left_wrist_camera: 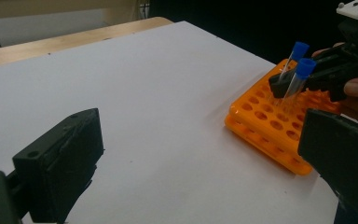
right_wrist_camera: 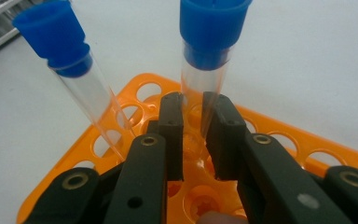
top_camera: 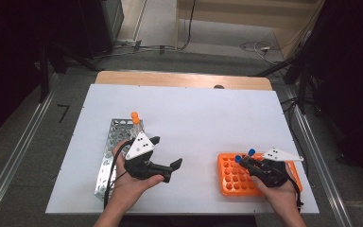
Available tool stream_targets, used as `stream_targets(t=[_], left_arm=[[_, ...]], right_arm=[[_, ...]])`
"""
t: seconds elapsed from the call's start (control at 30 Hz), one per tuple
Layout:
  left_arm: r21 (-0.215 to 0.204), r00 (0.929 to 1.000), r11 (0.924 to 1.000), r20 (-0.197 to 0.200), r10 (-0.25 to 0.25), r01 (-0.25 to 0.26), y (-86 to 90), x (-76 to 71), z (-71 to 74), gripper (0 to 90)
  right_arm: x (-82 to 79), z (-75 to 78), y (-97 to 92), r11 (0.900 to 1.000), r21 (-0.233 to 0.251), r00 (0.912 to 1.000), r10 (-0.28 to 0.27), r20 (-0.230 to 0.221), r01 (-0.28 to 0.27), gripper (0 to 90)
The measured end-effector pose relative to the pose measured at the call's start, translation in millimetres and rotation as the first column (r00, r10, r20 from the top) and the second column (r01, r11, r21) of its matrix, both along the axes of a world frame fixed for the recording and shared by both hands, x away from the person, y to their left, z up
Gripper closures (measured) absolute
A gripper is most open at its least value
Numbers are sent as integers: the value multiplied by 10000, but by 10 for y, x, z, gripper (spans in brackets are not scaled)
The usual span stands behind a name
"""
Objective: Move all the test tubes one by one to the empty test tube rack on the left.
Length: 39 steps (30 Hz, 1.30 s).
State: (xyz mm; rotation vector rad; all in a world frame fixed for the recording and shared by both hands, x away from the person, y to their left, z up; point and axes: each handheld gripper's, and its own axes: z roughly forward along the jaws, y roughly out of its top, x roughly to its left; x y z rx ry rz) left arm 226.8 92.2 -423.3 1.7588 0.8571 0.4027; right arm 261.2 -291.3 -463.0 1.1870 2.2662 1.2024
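An orange tube rack [top_camera: 224, 187] lies at the front right of the white table [top_camera: 194, 113]. Two clear tubes with blue caps stand tilted in its holes. My right gripper [right_wrist_camera: 193, 105] is shut on the lower body of one blue-capped tube [right_wrist_camera: 205, 70], which still reaches into a hole. The other blue-capped tube [right_wrist_camera: 77, 86] leans free to its left in the right gripper view. My left gripper [top_camera: 166, 152] is held level above the table left of centre, open, with nothing between its jaws. It faces the orange rack [left_wrist_camera: 265, 135].
A perforated metal rack [top_camera: 106, 161] lies at the front left beside my left hand, with an orange-capped tube [top_camera: 135, 118] standing at its far end. Bare white table stretches between the two racks and towards the wooden back edge [top_camera: 184, 79].
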Motion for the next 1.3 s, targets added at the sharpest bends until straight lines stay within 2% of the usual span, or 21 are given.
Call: stream_targets(t=[0.2, 0.33, 0.53, 0.73, 0.9, 1.03, 1.17, 1.3], left_arm=[[-21, 10000, 10000, 9, -33, 33, -4, -6, 2, 6], [-11, 9999, 9999, 39, -105, 105, -14, -11, 6, 6], [67, 9998, 9998, 38, -187, 187, -34, -18, 4, 6], [97, 9996, 9996, 60, -258, 258, -52, -30, 11, 3], [-3, 9992, 9992, 99, -396, 396, -70, -42, 16, 0], [-83, 9983, 9984, 134, -564, 565, -92, -49, 16, 0], [-91, 9979, 9980, 108, -631, 632, -120, -54, 12, 0], [-92, 9969, 9969, 121, -780, 782, -146, -60, 9, 0]], right_arm=[[-19, 120, -106, 9975, 709, 9998, -13, 219, -3, 746], [-46, 195, -172, 9943, 1061, 9983, -110, 577, 48, 747], [-115, 323, -186, 9917, 1287, 9918, -115, 1270, -50, 747], [-201, 440, -147, 9865, 1570, 9760, 110, 2173, -461, 746], [-240, 506, -111, 9837, 1674, 9680, 225, 2501, -662, 747], [-273, 559, -83, 9791, 1823, 9556, 333, 2929, -900, 747], [-302, 600, -48, 9720, 2036, 9468, 478, 3183, -1175, 747], [-327, 614, -6, 9636, 2225, 9432, 698, 3249, -1479, 747]])
